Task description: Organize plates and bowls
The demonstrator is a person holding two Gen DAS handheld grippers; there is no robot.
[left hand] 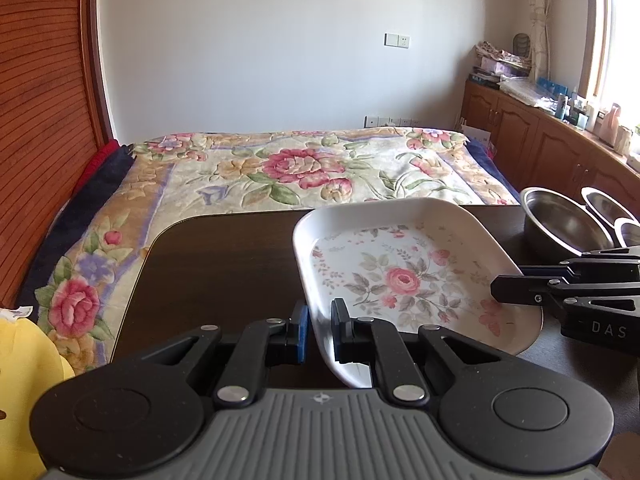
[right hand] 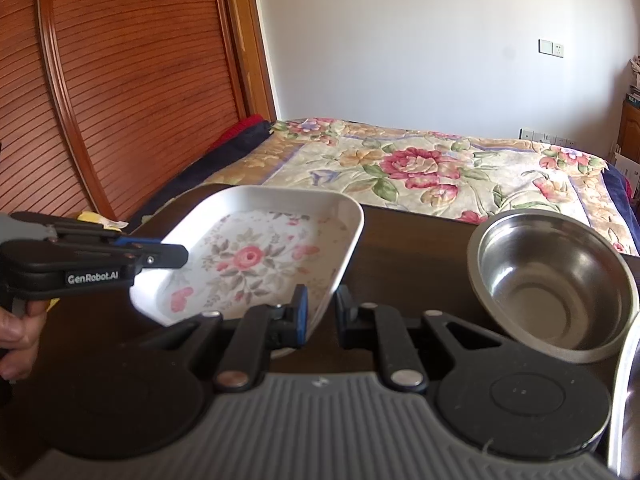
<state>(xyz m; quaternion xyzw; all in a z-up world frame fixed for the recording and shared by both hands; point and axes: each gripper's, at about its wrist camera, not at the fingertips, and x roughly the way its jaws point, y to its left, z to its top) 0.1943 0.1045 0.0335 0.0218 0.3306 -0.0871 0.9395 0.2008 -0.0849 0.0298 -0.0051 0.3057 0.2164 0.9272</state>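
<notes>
From the left wrist view, our left claw straddles the near left rim of the floral plate, one pad outside and one inside, clenched on that edge. The plate sits tilted over the dark desk, its right side taken by the right claw coming in from the right. Beyond it stand the steel bowl and two more bowls at the far right.

From the right wrist view, our right claw pinches the plate's near right rim. The left claw closes on the plate's left edge. The steel bowl rests on the desk just right of the plate.

We judge the plate stiff, smooth-glazed and likely breakable; its raised rim is the sensible hold, and two opposite grips should keep it from slipping or tipping.
</notes>
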